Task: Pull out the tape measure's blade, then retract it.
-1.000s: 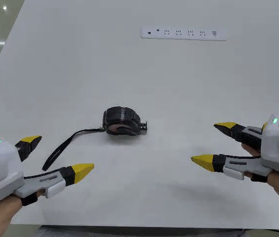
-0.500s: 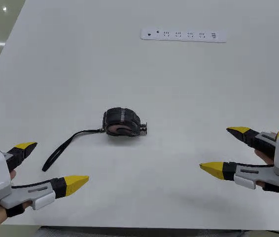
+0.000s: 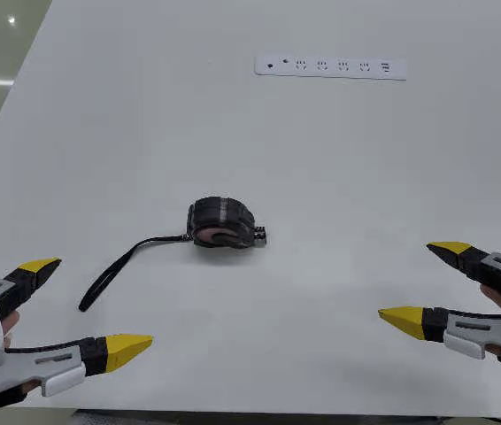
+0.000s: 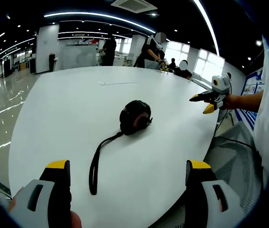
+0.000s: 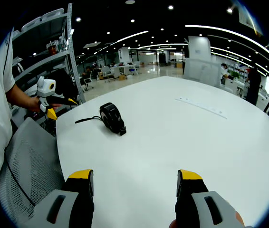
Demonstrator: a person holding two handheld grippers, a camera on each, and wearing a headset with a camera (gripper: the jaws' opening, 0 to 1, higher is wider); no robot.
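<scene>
The left tool (image 3: pixel 100 301), with yellow-tipped black jaws, hovers over the near left edge of the white counter (image 3: pixel 321 159), jaws spread wide and empty. The matching right tool (image 3: pixel 405 279) hovers at the near right, also wide apart and empty. Between them, well apart from both, the round black tape measure (image 3: pixel 222 223) lies on the counter, its black wrist strap (image 3: pixel 118 266) trailing toward the left tool. A white power strip (image 3: pixel 330 66) lies farther back.

Prob. open office, ceiling strip lights (image 5: pixel 129 36), shelving (image 5: pixel 44 64), mesh chair (image 5: pixel 27 166)
</scene>
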